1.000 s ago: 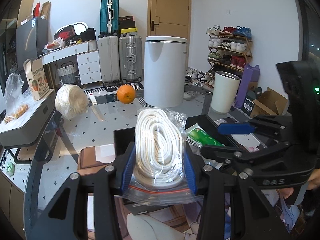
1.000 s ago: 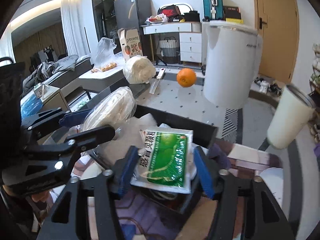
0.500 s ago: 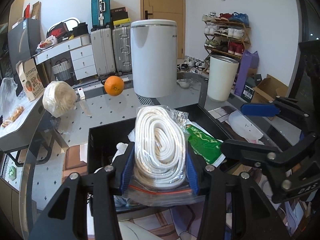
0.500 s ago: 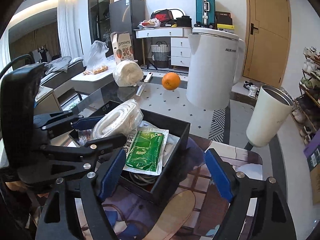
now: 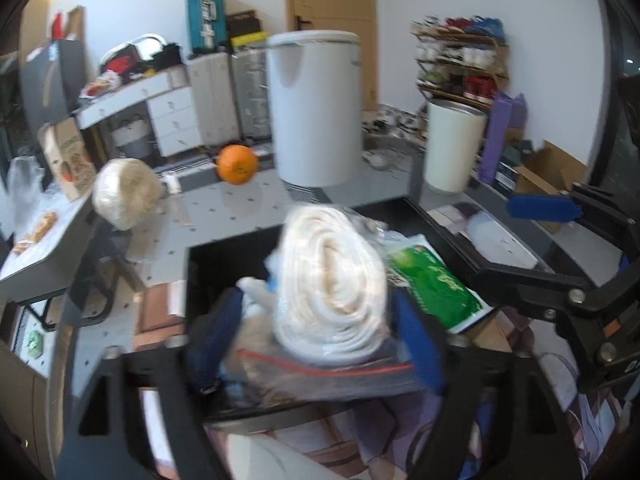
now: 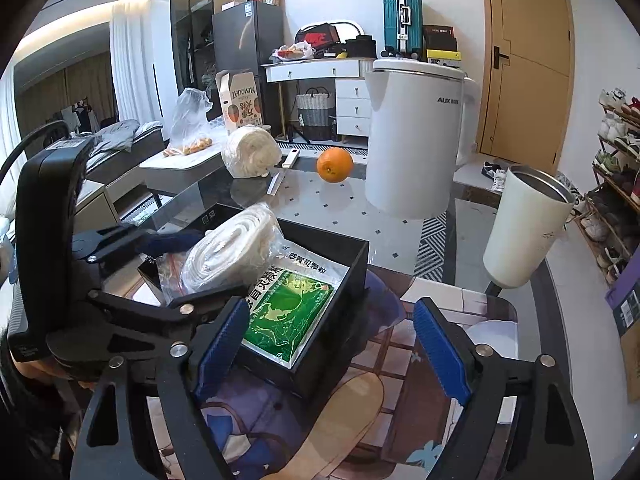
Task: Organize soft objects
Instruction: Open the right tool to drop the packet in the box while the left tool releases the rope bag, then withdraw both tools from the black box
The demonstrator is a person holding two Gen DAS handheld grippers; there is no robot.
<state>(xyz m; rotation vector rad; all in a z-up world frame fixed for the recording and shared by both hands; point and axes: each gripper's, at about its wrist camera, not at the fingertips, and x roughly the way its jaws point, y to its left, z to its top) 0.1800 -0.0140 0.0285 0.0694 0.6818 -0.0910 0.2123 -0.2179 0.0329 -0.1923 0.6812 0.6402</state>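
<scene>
A clear zip bag of coiled white rope (image 5: 332, 284) lies tilted in the black box (image 5: 224, 256), between the spread fingers of my left gripper (image 5: 316, 340), which is open around it. The rope bag also shows in the right wrist view (image 6: 232, 252). A green sachet (image 6: 288, 312) lies flat in the box (image 6: 352, 276) beside the rope; it also shows in the left wrist view (image 5: 436, 292). My right gripper (image 6: 328, 352) is open and empty, just in front of the box's near corner.
On the glass table stand a white kettle (image 6: 416, 136), a white tumbler (image 6: 528, 224), an orange (image 6: 335, 165) and a wrapped white bundle (image 6: 250, 152). A printed mat (image 6: 384, 360) lies under the box. A grey tray (image 5: 36, 252) sits at the left.
My left gripper has opened and let the rope bag drop into the box. My right gripper let go of the green sachet, opened wide and pulled back from the box.
</scene>
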